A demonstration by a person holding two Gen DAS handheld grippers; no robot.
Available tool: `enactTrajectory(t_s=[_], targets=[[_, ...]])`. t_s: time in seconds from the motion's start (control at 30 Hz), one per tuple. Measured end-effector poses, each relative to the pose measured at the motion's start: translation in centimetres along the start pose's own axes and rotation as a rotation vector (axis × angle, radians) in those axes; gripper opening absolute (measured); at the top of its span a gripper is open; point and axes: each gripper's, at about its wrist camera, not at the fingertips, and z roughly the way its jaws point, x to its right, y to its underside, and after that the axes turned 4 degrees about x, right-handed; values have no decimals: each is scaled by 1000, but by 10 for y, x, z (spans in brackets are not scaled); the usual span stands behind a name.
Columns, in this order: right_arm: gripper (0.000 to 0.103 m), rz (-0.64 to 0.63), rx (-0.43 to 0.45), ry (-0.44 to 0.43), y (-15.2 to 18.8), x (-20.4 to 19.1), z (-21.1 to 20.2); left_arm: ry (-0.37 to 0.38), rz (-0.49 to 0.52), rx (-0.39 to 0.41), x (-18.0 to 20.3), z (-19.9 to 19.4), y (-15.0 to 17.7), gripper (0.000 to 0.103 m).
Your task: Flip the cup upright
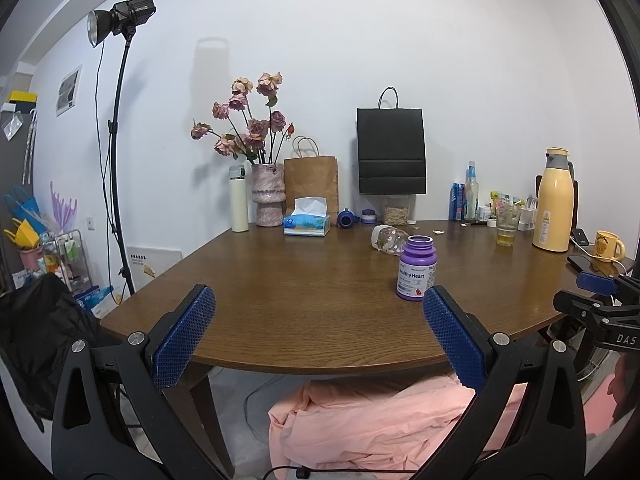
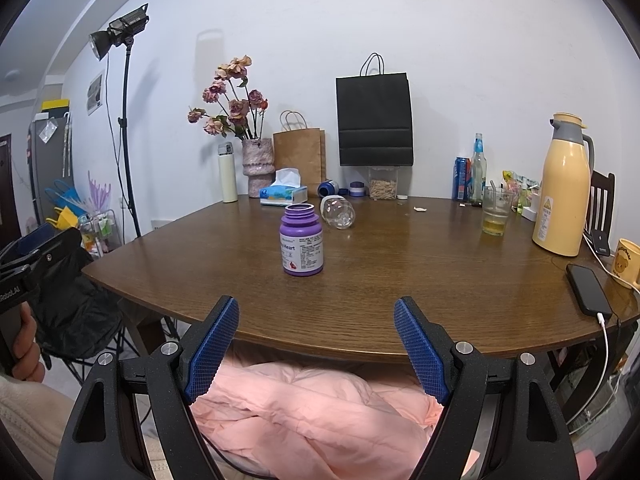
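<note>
A clear glass cup (image 1: 387, 239) lies on its side on the brown table (image 1: 304, 304), just behind an open purple pill bottle (image 1: 416, 267). In the right wrist view the cup (image 2: 339, 211) lies right of and behind the bottle (image 2: 301, 241). My left gripper (image 1: 318, 314) is open and empty at the table's near edge. My right gripper (image 2: 316, 322) is open and empty, also at the near edge, well short of the cup. The right gripper shows at the right of the left wrist view (image 1: 600, 300); the left one at the left of the right wrist view (image 2: 28, 256).
Along the back stand a white flask (image 2: 228, 173), flower vase (image 2: 258, 166), tissue box (image 2: 283, 193), paper bags (image 2: 374, 119), bottles and a glass of yellow liquid (image 2: 495, 212). A yellow thermos (image 2: 562, 188), phone (image 2: 589, 289) and yellow mug (image 2: 627, 262) sit right. Pink bedding (image 2: 312, 412) lies below.
</note>
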Motion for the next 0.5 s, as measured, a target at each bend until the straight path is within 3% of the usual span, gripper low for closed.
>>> enactTrajectory(t_s=[0.5], targets=[[85, -10, 1, -21, -2, -8, 3, -12, -11, -9, -1, 5, 1, 103]])
